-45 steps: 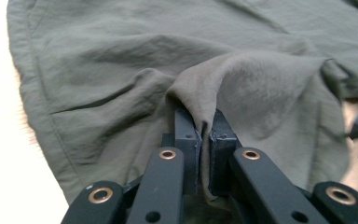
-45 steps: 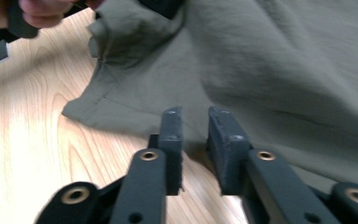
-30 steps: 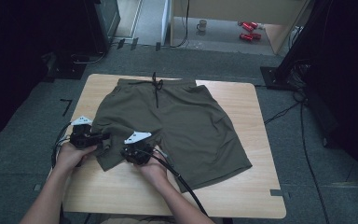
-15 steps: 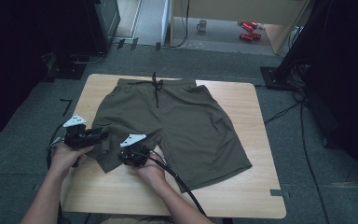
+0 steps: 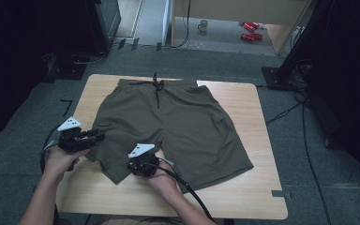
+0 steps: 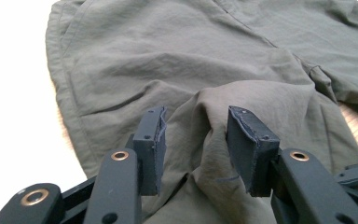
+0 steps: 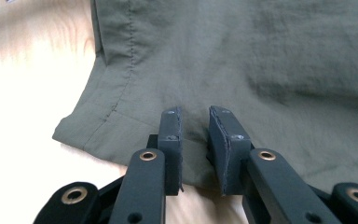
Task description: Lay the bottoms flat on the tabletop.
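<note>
Olive green shorts lie flat on a wooden table, waistband and drawstring at the far side. My left gripper is at the outer edge of the left leg. Its jaws have just been opening, and they now stand apart around a raised fold of the shorts without pressing it. My right gripper sits at that leg's hem near the front edge. Its pads are almost together, pinching a small pucker of fabric just inside the stitched hem.
Bare wood shows left of the hem and along the table's front and right sides. The right gripper's cable trails off the front edge. On the floor behind the table are a mug, red cans and loose cables.
Both hands have drawn back toward the near edge. The left gripper has slid outward and opened off the fold it pinched. The leg's hem corner has come nearer with the right gripper.
</note>
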{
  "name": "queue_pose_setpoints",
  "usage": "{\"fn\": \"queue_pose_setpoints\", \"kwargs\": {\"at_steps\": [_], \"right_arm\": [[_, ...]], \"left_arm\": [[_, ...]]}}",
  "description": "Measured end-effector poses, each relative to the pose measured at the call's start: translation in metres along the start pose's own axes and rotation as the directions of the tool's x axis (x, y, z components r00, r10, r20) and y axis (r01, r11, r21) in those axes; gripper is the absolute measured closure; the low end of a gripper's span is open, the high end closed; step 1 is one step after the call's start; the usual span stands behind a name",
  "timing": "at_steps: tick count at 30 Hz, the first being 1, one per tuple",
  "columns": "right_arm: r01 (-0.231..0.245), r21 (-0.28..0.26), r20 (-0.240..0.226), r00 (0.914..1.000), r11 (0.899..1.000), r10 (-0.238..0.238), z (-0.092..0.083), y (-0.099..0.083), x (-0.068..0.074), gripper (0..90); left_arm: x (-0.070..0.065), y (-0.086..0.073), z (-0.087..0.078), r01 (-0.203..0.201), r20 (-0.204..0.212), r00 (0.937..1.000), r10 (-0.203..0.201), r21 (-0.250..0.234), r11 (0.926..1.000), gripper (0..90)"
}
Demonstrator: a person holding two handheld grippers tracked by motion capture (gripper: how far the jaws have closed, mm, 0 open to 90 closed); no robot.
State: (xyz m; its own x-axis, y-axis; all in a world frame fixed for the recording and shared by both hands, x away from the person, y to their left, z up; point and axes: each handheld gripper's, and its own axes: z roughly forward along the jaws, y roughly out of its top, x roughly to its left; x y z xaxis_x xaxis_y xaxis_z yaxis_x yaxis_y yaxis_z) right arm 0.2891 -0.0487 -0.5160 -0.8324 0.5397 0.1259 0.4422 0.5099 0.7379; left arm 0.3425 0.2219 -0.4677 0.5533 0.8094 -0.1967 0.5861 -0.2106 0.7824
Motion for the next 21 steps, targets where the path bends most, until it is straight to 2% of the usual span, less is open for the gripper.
{"fn": "queue_pose_setpoints", "kwargs": {"at_steps": [3,12,17,21], "right_arm": [[-0.021,-0.008,-0.007,0.9997,1.0,0.021,-0.01,-0.01,-0.001,75.5],[-0.031,-0.008,0.002,0.9995,0.999,0.031,-0.035,-0.032,-0.005,75.5],[-0.046,-0.002,0.008,0.9989,0.999,0.046,-0.05,-0.044,-0.012,75.5],[-0.043,0.003,0.013,0.999,0.999,0.043,-0.056,-0.047,-0.014,75.5]], "left_arm": [[0.002,-0.002,-0.001,0.004,-0.005,1.0,-0.004,0.006,1.0,57.6],[0.003,-0.007,-0.006,0.013,-0.022,0.9997,-0.013,0.012,0.9998,57.8],[-0.002,-0.013,-0.005,-0.002,-0.017,0.9999,0.003,0.037,0.9993,57.8],[-0.006,-0.019,-0.005,-0.015,-0.007,0.9999,0.016,0.059,0.9982,57.8]]}}
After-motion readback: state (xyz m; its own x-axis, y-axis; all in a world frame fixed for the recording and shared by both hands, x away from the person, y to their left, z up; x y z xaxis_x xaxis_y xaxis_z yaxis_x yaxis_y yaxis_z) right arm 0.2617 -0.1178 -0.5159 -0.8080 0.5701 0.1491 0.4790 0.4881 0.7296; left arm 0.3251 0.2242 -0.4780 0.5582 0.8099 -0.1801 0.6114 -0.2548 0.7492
